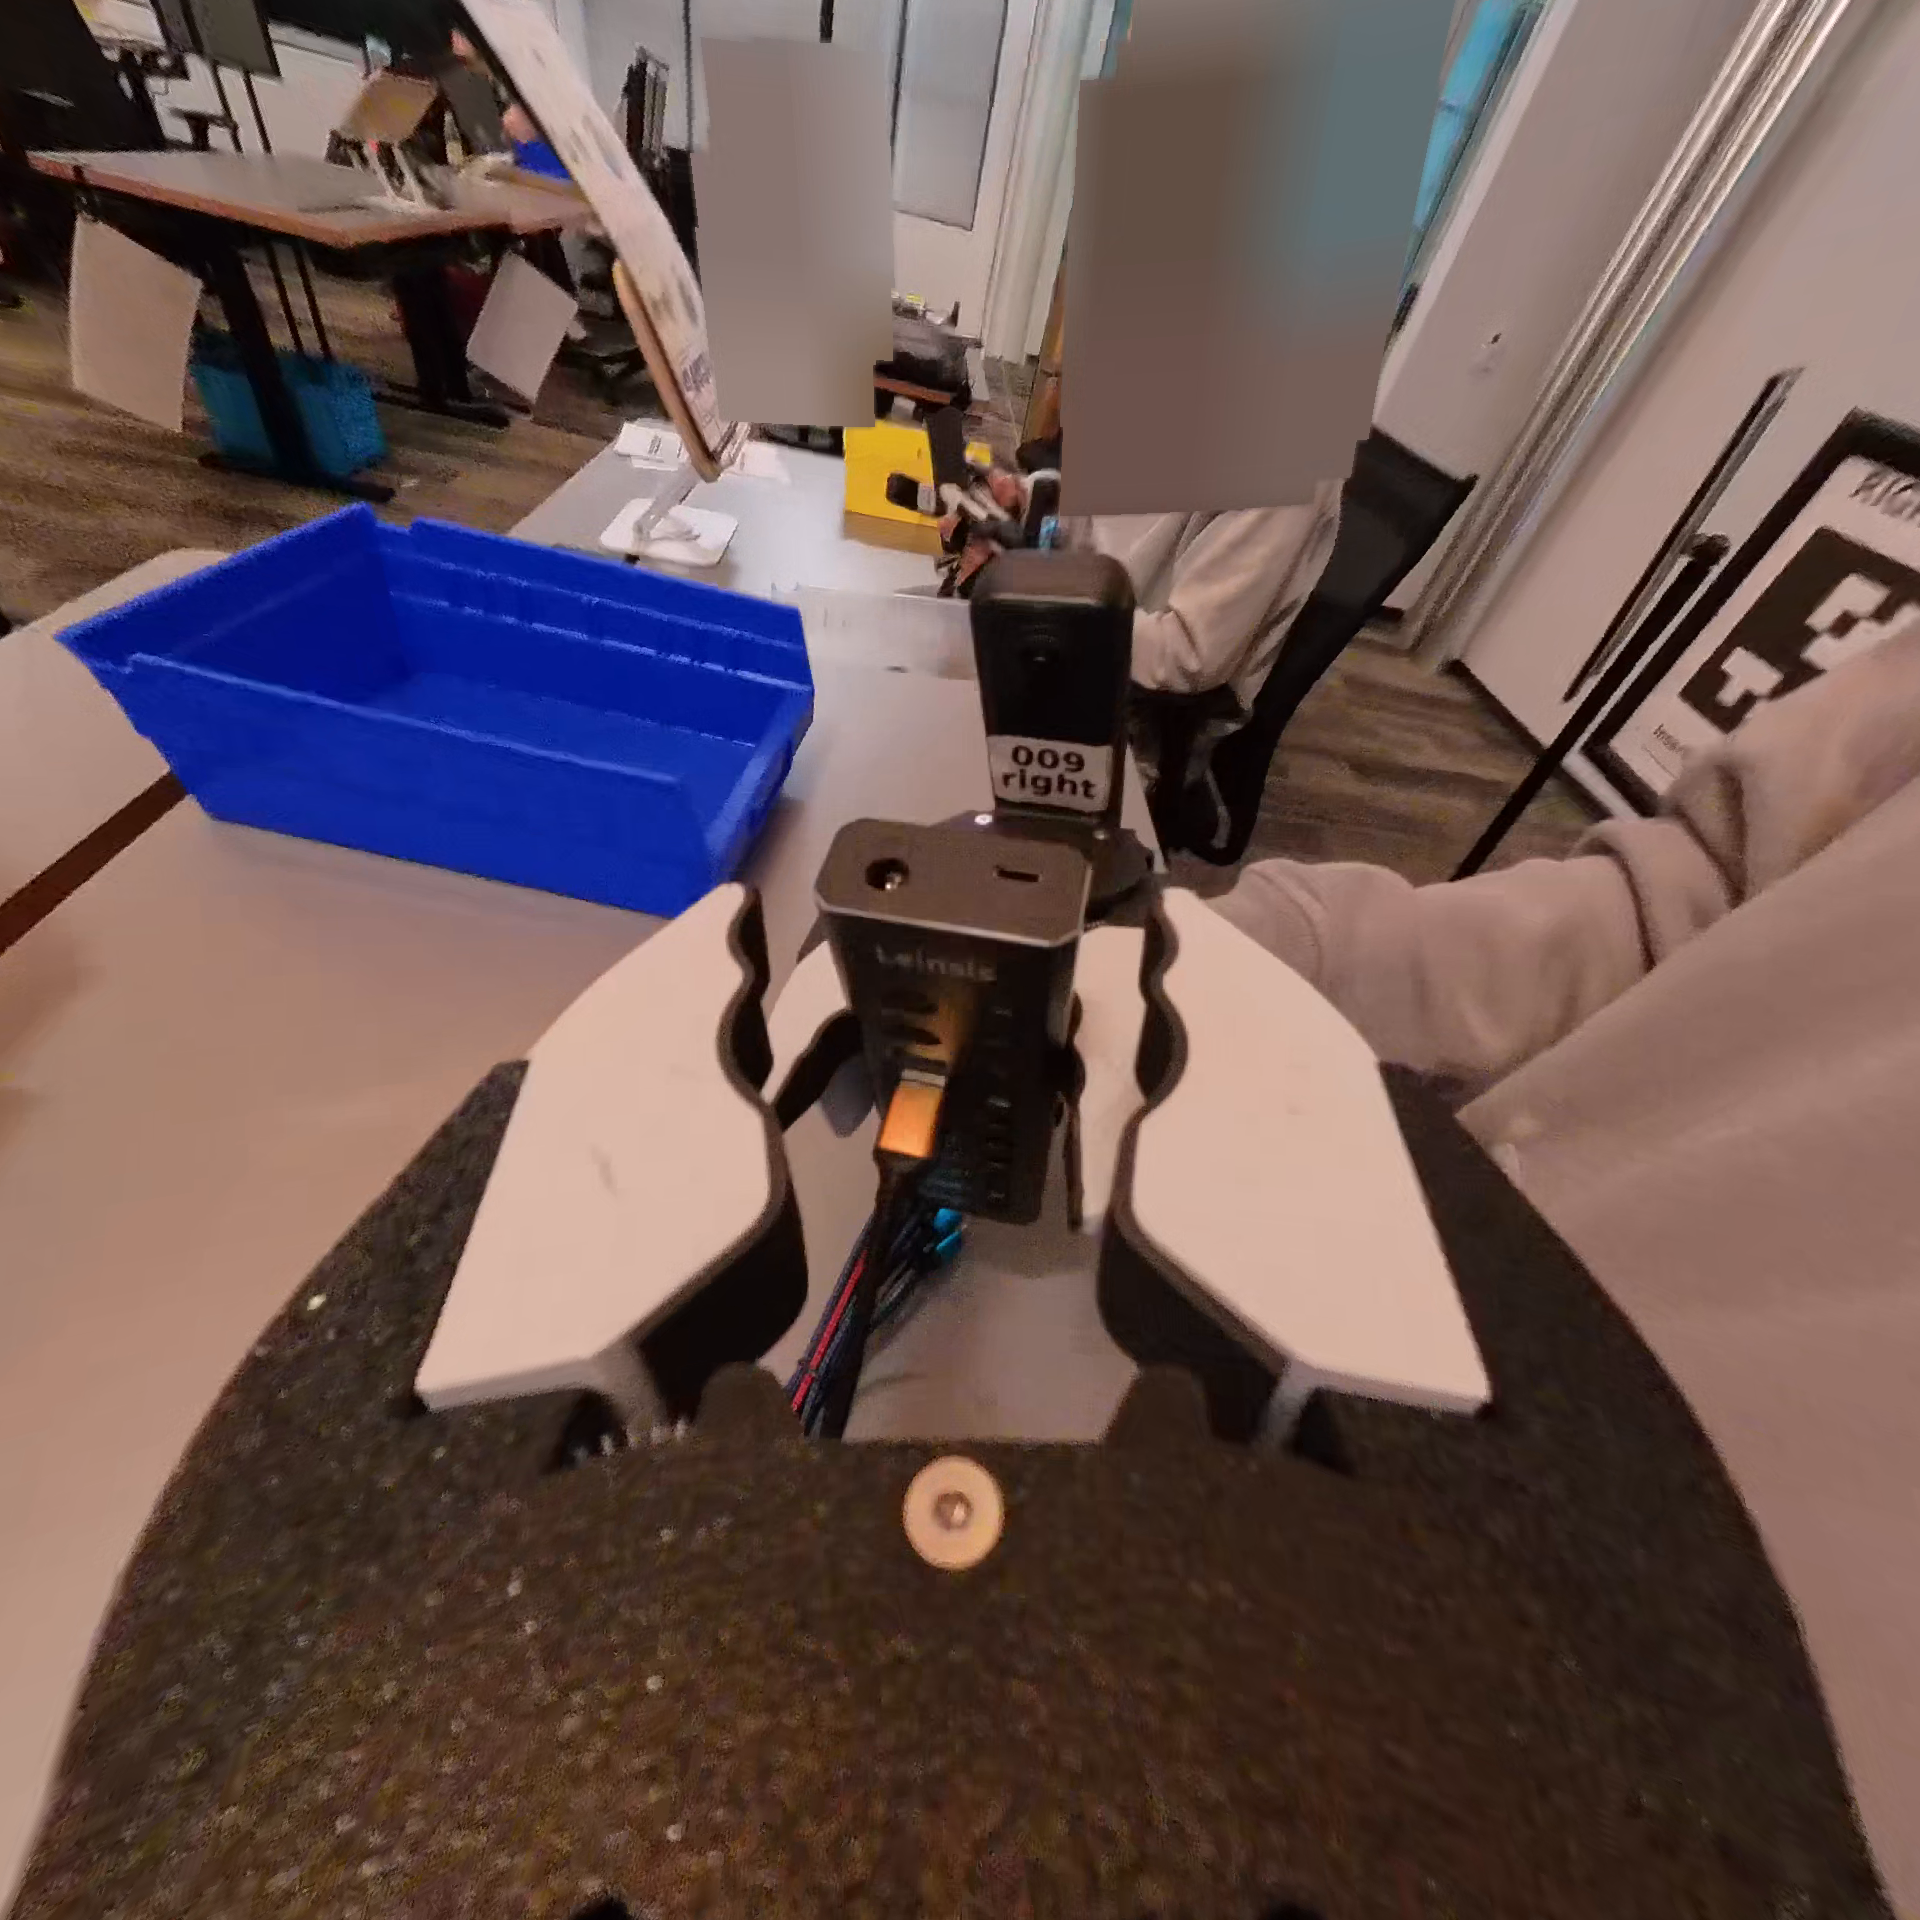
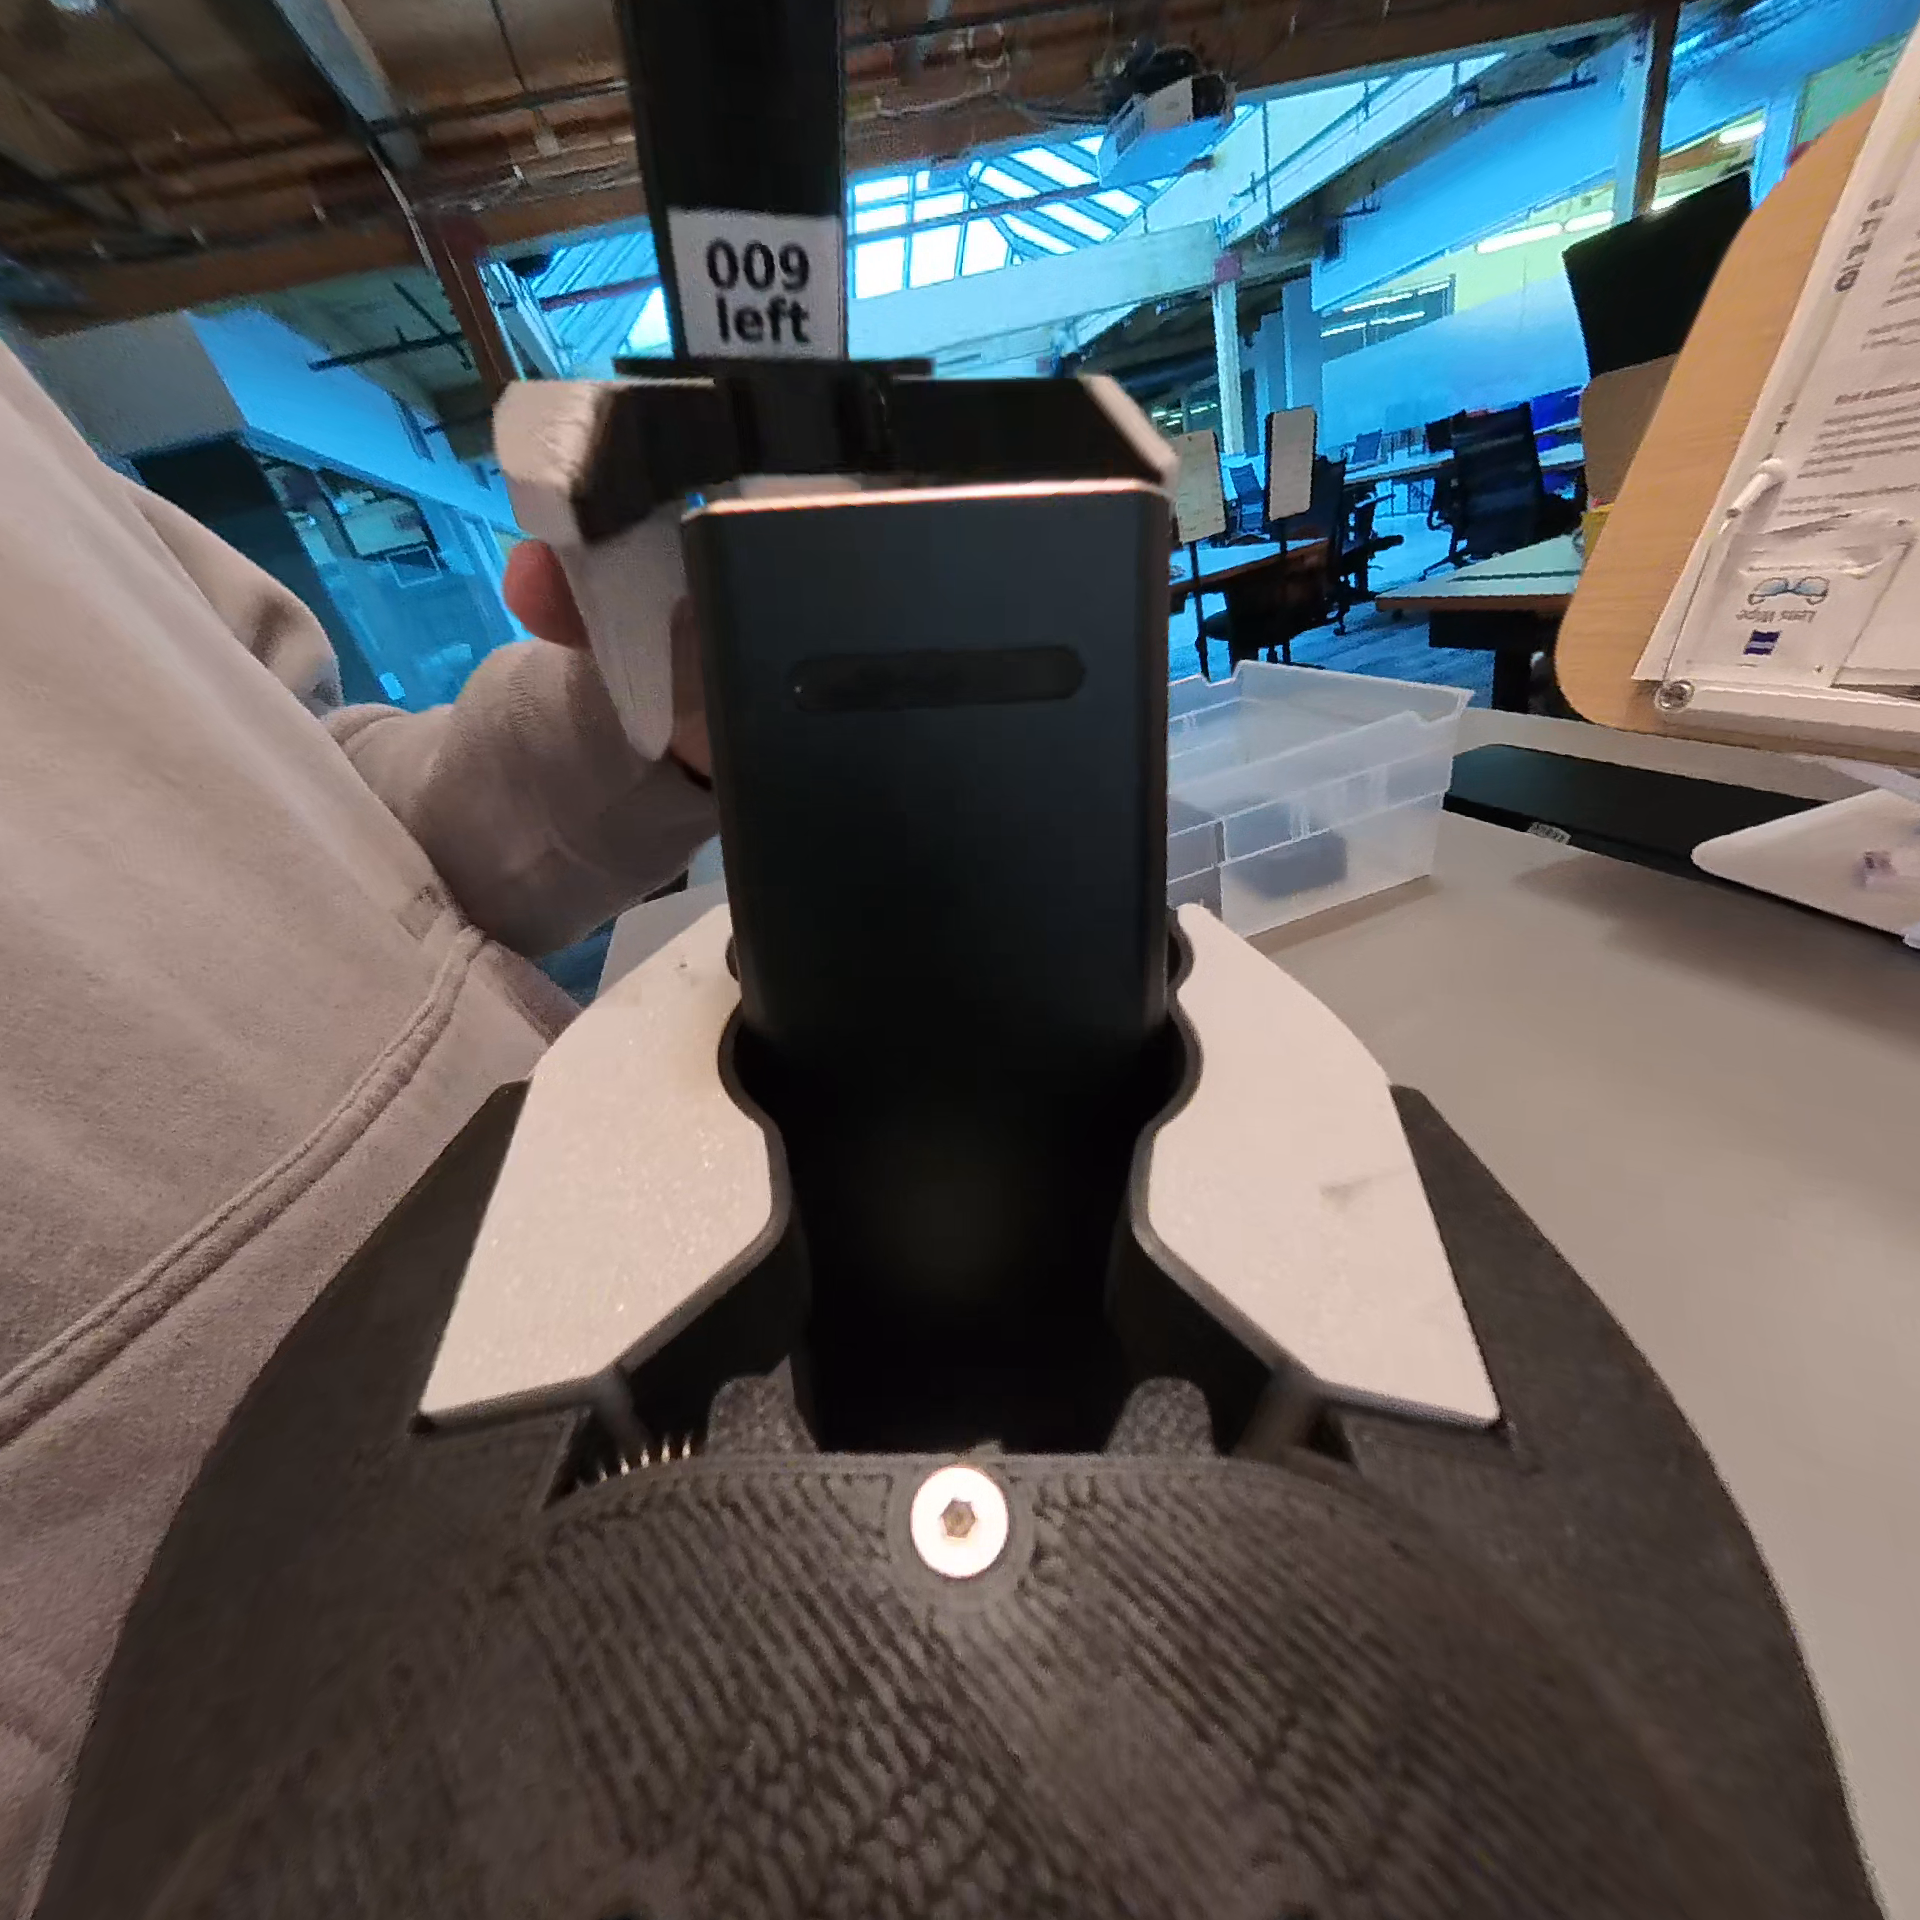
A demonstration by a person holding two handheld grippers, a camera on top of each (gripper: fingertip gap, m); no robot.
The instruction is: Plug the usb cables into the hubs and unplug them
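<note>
A black USB hub [image 1: 951, 935] stands upright above the table, its port side facing the left wrist view. An orange USB plug [image 1: 912, 1122] sits in one of its ports, with a bundle of red, blue and black cables [image 1: 862, 1309] hanging below. My left gripper [image 1: 951, 930] is open, its white fingers [image 1: 644, 1122] on either side of the hub and plug, apart from both. My right gripper [image 2: 956, 935] is shut on the hub [image 2: 925, 790], whose plain back fills the right wrist view. The right gripper's camera [image 1: 1049, 675] rises behind the hub.
An empty blue bin [image 1: 468, 727] stands at the far left of the grey table [image 1: 260, 1091]. A clear plastic tray [image 2: 1309, 769] and a clipboard on a stand [image 2: 1766, 416] are to the right. A person's grey sleeve [image 1: 1558, 935] reaches in from the right.
</note>
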